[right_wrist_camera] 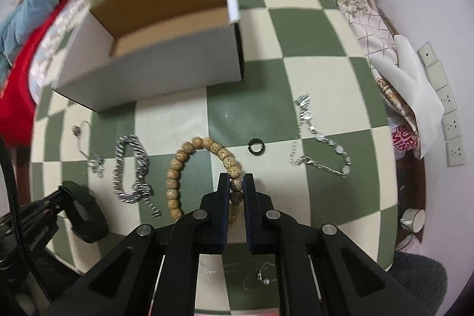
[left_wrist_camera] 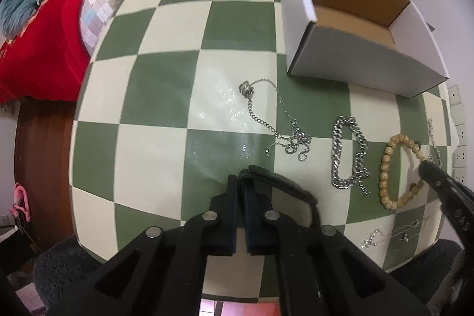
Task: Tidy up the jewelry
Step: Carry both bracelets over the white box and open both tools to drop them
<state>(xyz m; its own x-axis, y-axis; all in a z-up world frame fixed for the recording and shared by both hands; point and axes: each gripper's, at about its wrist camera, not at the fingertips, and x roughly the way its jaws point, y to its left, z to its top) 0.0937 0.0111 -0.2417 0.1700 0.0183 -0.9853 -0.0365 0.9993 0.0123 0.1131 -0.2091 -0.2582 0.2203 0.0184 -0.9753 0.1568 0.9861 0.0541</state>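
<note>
A wooden bead bracelet [right_wrist_camera: 177, 165] lies on the checkered table; my right gripper [right_wrist_camera: 237, 185] is shut on its right side, beads pinched between the fingers. It also shows in the left wrist view [left_wrist_camera: 388, 168], with the right gripper [left_wrist_camera: 426, 166] on it. My left gripper [left_wrist_camera: 238, 178] is shut and empty, low over the table. A thick silver chain bracelet [left_wrist_camera: 349, 153] [right_wrist_camera: 130, 168] and a thin silver necklace [left_wrist_camera: 275, 120] lie left of the beads. An open white cardboard box [left_wrist_camera: 355, 28] [right_wrist_camera: 154, 43] stands behind them.
A small black ring [right_wrist_camera: 256, 146] and a silver crystal bracelet [right_wrist_camera: 320, 138] lie right of the beads. Thin chains [left_wrist_camera: 394, 233] lie near the table's front edge. A bed with a red blanket [left_wrist_camera: 38, 49] is on the left. Patterned cloth [right_wrist_camera: 379, 49] and wall sockets [right_wrist_camera: 447, 114] are on the right.
</note>
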